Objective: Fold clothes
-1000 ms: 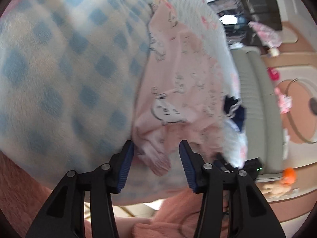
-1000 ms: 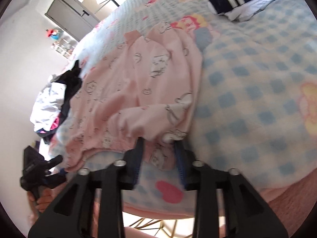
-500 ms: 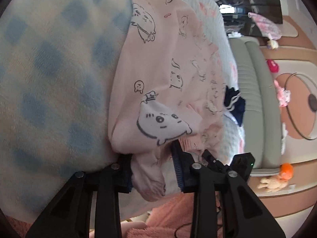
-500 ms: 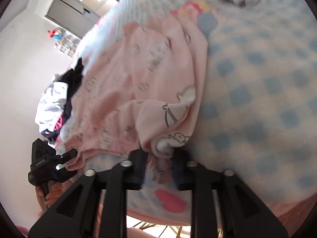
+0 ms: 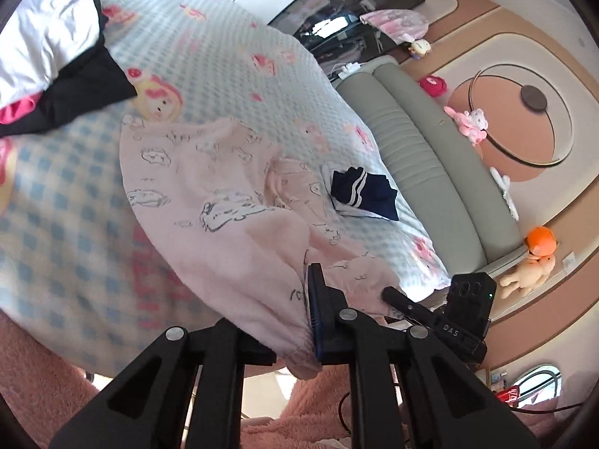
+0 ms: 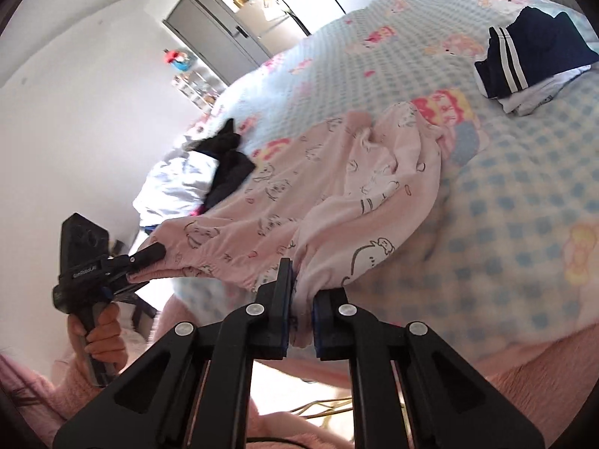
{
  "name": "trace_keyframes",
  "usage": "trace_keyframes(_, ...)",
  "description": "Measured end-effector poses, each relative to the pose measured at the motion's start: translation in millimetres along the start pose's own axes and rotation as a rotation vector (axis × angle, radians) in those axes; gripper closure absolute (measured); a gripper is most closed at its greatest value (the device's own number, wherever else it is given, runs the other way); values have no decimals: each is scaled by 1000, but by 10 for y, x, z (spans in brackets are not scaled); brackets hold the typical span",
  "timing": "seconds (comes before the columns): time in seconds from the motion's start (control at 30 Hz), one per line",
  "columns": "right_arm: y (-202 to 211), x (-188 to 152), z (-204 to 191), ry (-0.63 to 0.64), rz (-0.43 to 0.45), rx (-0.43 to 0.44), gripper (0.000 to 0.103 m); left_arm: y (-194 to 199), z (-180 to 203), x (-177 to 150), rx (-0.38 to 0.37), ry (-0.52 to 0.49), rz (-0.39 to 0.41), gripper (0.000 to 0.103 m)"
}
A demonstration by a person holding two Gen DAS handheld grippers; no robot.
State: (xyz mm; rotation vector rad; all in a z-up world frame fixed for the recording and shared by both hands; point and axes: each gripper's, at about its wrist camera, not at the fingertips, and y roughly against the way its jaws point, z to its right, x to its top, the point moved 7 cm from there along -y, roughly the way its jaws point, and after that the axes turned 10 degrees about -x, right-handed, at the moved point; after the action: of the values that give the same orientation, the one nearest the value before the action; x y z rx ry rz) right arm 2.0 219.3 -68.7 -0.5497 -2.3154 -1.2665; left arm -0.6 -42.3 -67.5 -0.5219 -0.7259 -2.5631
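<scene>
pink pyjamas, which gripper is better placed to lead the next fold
Neither clearly. The left gripper and right gripper each pinch a corner of the pink pyjamas, left jaws closing, lifted together off the bed.

1. White letters "DAS" sit on the black body of the right tool (image 5: 449,331) as the left wrist view catches it; any further letters run out of sight.
2. A pale printed label shows on the side of the left tool (image 6: 86,271) in the right wrist view, too blurred to read.
3. A red packet (image 5: 507,394) at the lower right edge of the left wrist view carries white marks, too small to make out.
</scene>
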Motion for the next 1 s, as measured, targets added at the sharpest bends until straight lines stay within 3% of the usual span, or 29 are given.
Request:
trace_keyframes(0.1, 78, -33, 107, -30, 6, -14, 95, -113, -322, -50, 64, 66, -38, 90)
trace_keyframes(0.17, -176, -5, 263, -44, -50, -74, 95, -367, -666, -68, 124, 131, -90, 90)
trace_keyframes(0.23, -462, 99, 419, -78, -110, -88, 95, -700, -906, 81, 189, 141, -164, 91)
trace_keyframes(0.3, -681, 312, 510, -92, -146, -104, 95, -879, -860, 545, 192, 89, -158, 92)
trace_keyframes(0.37, -629, 914, 369, -52, -81, -90, 95, -879, -479, 1233, 159, -15, -77, 92)
trace_keyframes(0.47, -164, 1976, -67, 42, 102, -79, 95, -516, 456, 2196, 104, -207, 118, 92)
trace_keyframes(0.57, 458, 2645, -507, 111, 276, -57, 95, 4, 1294, 2605, 30, -368, 268, 91)
trace_keyframes(0.6, 677, 2825, -659, 138, 332, -47, 95, 164, 1485, 2616, 29, -415, 307, 91)
trace_keyframes(0.7, 1138, 2914, -952, 224, 458, -49, 95, 439, 1650, 2406, 21, -466, 345, 91)
trace_keyframes(0.8, 1127, 2626, -931, 221, 450, -31, 95, 377, 1253, 1928, 51, -412, 283, 91)
trace_keyframes(0.9, 629, 1992, -602, 170, 329, -73, 95, -63, 365, 1244, 116, -228, 118, 91)
trace_keyframes(1.0, -189, 1106, 28, 54, 99, -118, 95, -519, -679, 530, 201, 9, -65, 91)
